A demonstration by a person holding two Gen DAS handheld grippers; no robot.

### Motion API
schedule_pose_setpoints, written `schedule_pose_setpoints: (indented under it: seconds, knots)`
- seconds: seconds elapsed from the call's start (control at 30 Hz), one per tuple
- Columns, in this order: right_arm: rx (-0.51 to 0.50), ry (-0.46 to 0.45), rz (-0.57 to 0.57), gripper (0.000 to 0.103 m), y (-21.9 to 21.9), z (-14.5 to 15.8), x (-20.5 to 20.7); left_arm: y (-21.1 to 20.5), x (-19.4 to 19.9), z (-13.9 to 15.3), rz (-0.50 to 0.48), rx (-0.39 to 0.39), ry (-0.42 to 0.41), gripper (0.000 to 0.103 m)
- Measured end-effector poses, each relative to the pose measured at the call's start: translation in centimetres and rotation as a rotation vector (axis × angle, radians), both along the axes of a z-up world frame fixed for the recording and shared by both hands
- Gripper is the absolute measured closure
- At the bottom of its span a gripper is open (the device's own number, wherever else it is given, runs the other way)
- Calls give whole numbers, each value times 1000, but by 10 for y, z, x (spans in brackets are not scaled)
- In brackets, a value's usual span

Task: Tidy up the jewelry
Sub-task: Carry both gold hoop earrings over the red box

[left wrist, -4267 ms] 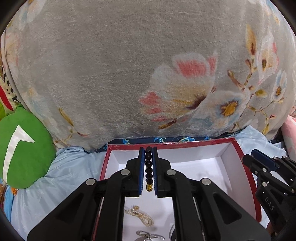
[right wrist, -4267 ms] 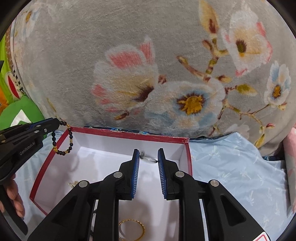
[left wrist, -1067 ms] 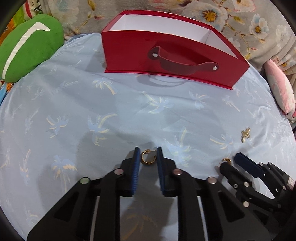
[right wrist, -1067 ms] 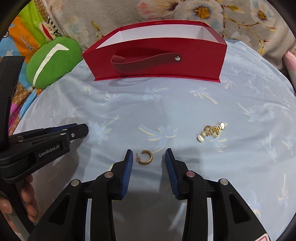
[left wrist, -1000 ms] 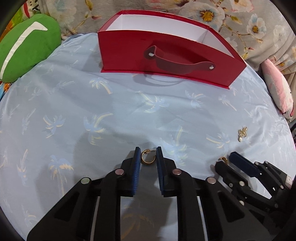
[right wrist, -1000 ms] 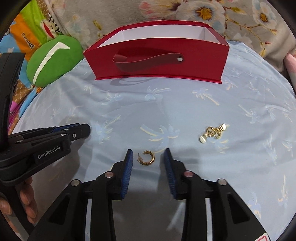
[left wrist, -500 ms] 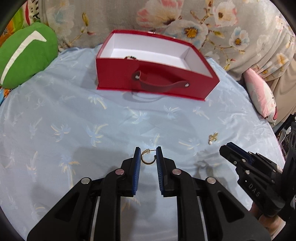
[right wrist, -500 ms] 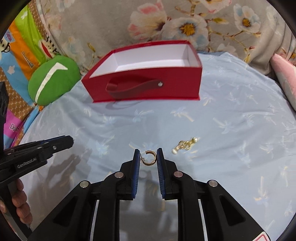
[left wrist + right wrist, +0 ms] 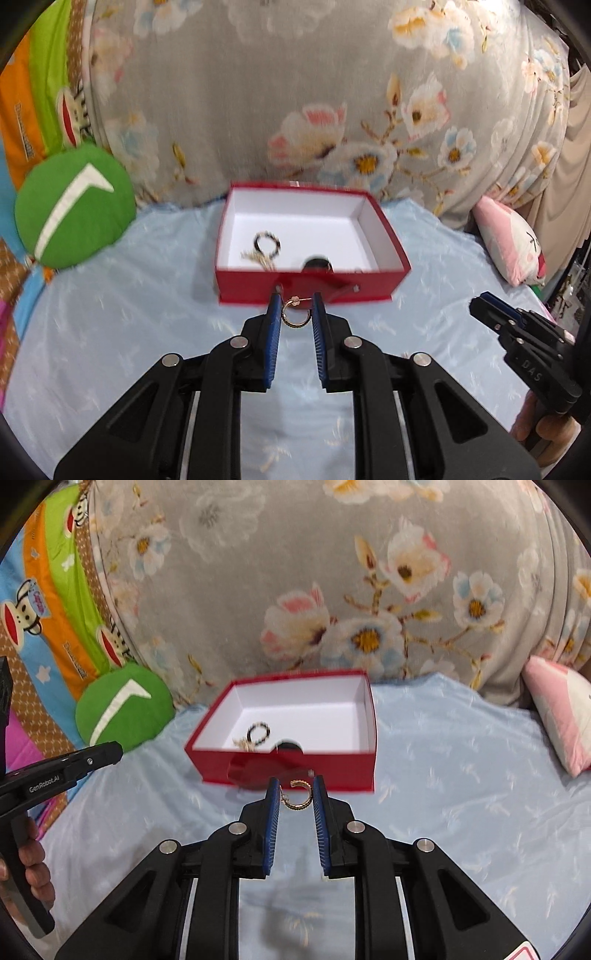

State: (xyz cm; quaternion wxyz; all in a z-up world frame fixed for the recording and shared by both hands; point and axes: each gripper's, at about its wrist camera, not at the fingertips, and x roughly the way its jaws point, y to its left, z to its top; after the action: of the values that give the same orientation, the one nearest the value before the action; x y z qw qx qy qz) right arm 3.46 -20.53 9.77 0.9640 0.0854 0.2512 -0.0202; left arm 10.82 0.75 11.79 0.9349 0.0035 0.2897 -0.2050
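My left gripper [image 9: 296,303] is shut on a thin gold hoop earring [image 9: 294,314], held in the air in front of the red box [image 9: 376,291]. My right gripper [image 9: 295,785] is shut on a thicker gold C-shaped earring [image 9: 297,797], also raised before the red box [image 9: 347,768]. The box is open with a white inside. In it lie a black bead bracelet [image 9: 266,242], a gold chain [image 9: 258,258] and a dark round piece [image 9: 317,263]. Each gripper shows in the other's view: the right one [image 9: 480,302] and the left one [image 9: 110,751].
The box stands on a pale blue bedsheet [image 9: 110,325]. Behind it rises a grey floral blanket [image 9: 295,92]. A round green cushion [image 9: 70,205] lies at the left, a pink pillow [image 9: 513,251] at the right. A hand [image 9: 35,871] grips the left tool's handle.
Both grippers have risen off the sheet with their earrings and tilted up, so the box's inside now shows. The gold chain earring on the sheet has dropped out of view.
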Motion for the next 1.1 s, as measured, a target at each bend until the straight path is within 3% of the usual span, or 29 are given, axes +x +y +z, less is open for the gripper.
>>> schedule_pose_setpoints:
  seconds: [0.27,0.47,0.7,1.1]
  knots:
    - [-63,-126,18,86,-4,65,45,-25,42,55,36,49,-141,87]
    - [-94,-142,9,86,-6,83,99,-50,92,68,85,70,-183,87]
    - [-79,-99,-5,86,-20,71,158,-67,154,45,125,101,-131,87]
    - [-75,27,-18,86,-34,12,235,-88,228,-16,158,145,-10,87]
